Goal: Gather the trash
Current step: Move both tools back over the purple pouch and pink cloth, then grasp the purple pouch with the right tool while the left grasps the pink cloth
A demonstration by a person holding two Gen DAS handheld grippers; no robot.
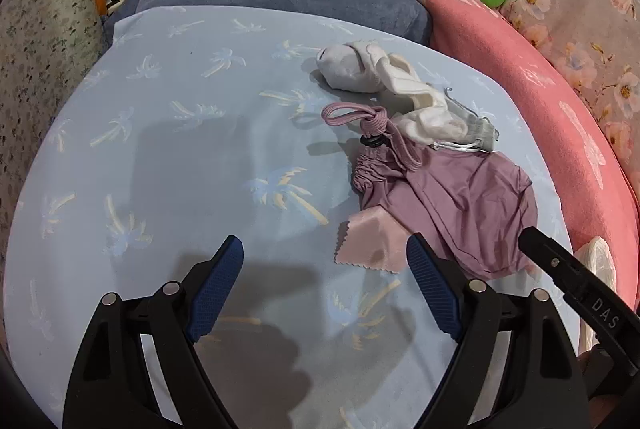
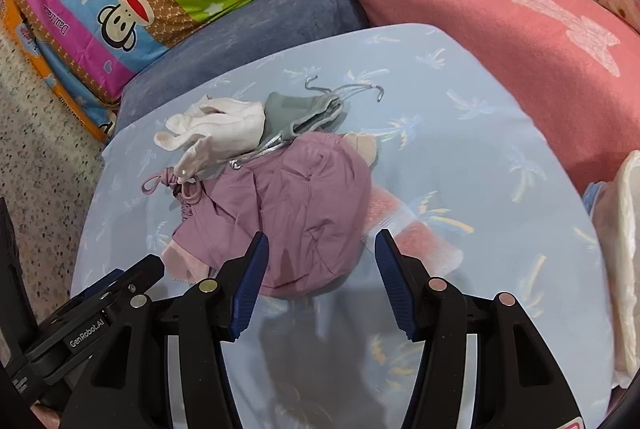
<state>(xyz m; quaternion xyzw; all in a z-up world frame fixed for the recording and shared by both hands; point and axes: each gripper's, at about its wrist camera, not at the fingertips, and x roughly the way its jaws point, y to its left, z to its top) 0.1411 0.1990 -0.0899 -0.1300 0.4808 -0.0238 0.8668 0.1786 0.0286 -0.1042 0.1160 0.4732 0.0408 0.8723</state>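
Overhead, both claws gape above mauve pouch (image 2: pixel 304 205).

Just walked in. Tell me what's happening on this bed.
A person holds two grippers over a light blue sheet. Both the left gripper and the right gripper are open and empty. Ahead lies a pile: a mauve drawstring pouch, white socks, a grey pouch and a pink cloth. Nothing is picked up yet.
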